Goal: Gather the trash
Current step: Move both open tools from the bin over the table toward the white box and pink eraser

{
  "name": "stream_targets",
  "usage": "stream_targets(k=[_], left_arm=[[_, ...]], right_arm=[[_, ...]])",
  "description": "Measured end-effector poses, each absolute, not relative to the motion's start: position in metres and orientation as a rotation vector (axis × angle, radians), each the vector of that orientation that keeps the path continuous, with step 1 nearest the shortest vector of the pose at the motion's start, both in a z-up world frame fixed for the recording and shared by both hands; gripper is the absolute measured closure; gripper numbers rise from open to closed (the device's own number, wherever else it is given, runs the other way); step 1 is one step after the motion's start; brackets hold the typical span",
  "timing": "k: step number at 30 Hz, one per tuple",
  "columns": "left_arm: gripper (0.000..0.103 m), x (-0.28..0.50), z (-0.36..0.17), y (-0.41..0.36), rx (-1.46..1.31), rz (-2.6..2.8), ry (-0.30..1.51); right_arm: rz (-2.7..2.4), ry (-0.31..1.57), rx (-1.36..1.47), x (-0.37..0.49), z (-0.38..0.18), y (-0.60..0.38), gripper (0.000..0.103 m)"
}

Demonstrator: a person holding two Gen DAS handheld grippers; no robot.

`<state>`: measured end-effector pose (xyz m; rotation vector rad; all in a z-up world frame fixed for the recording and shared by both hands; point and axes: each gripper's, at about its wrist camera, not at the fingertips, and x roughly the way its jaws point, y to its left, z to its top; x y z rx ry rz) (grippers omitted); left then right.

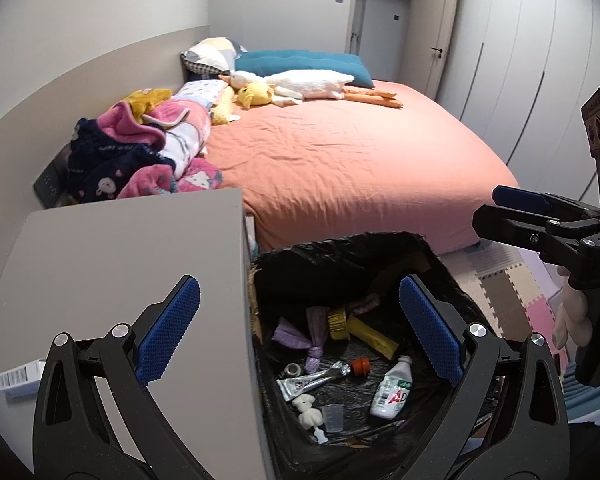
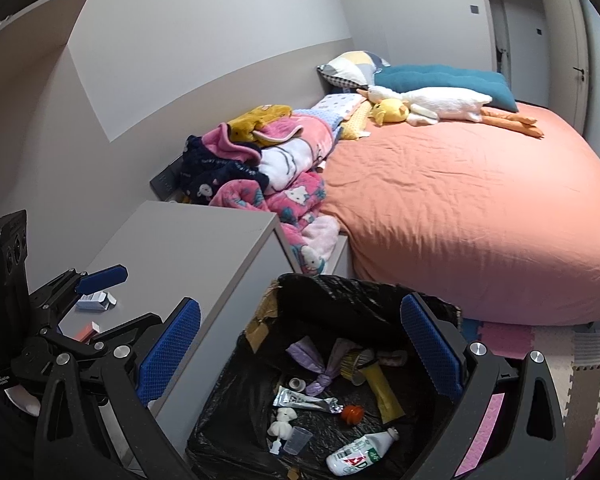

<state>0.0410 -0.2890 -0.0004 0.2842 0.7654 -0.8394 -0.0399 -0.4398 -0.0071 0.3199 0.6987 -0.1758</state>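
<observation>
Left wrist view: my left gripper (image 1: 300, 332) hangs with jaws spread wide and empty over the black-lined trash bin (image 1: 452, 280), lower centre of the frame, where a white bottle (image 1: 390, 392), a squeezed tube (image 1: 312, 378) and a purple wrapper (image 1: 312, 340) already lie. My right gripper (image 2: 300, 344), jaws likewise spread and holding nothing, looks into the same bin. On the grey tabletop (image 2: 188, 248), lower left, a small white box (image 2: 96, 302) and an orange item (image 2: 87, 332) probably remain to collect.

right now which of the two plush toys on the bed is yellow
The small duck by the pillows; the long goose lying against it is white with orange legs.
</observation>
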Motion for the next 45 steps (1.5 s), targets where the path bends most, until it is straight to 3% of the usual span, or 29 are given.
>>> stream_targets(k=[45], left_arm=[[0.007, 0.069, -0.048, -0.091, 0.149, -0.413, 0.867]], right_arm=[[0.221, 0.851, 0.191, 0.078, -0.049, -0.278, 0.003]])
